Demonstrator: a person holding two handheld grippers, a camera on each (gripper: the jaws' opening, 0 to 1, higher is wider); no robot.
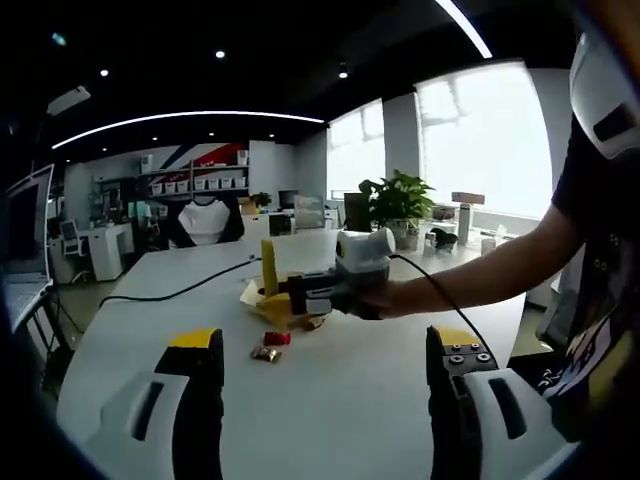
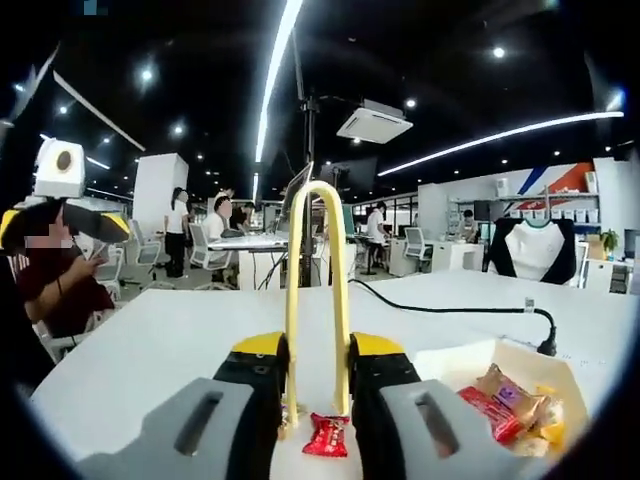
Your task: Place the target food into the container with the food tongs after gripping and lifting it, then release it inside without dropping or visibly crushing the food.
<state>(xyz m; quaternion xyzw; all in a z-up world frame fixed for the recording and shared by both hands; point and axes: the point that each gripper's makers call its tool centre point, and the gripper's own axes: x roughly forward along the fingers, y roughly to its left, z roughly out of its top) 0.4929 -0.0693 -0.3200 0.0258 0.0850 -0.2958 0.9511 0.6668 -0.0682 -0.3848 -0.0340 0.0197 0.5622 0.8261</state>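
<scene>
Red-wrapped snack point(image 2: 327, 436) lies on the white table point(image 2: 150, 350) just ahead of my right gripper point(image 2: 316, 385), at the foot of the yellow food tongs point(image 2: 316, 300) that the gripper's jaws are clamped on, the tongs' loop standing upright between the yellow-tipped fingers point(image 2: 262, 345). To the right of it, an open white container point(image 2: 470, 358) holds several wrapped snacks point(image 2: 505, 405) in red, brown and yellow. A black cable point(image 2: 440, 308) runs across the table behind the container. From my left gripper view, the same scene sits farther off: the red snack point(image 1: 276, 338) and a smaller brown-wrapped piece point(image 1: 265, 353) lie on the table point(image 1: 340, 400) beside the container point(image 1: 252, 293), with the right gripper point(image 1: 300, 292) held over them by a person's hand point(image 1: 365, 297) and the tongs point(image 1: 269, 266) rising from it. My left gripper point(image 1: 325, 380) hovers well short of all this, its jaws wide apart and holding nothing. A potted plant point(image 1: 398, 200) stands by the window beyond the table.
</scene>
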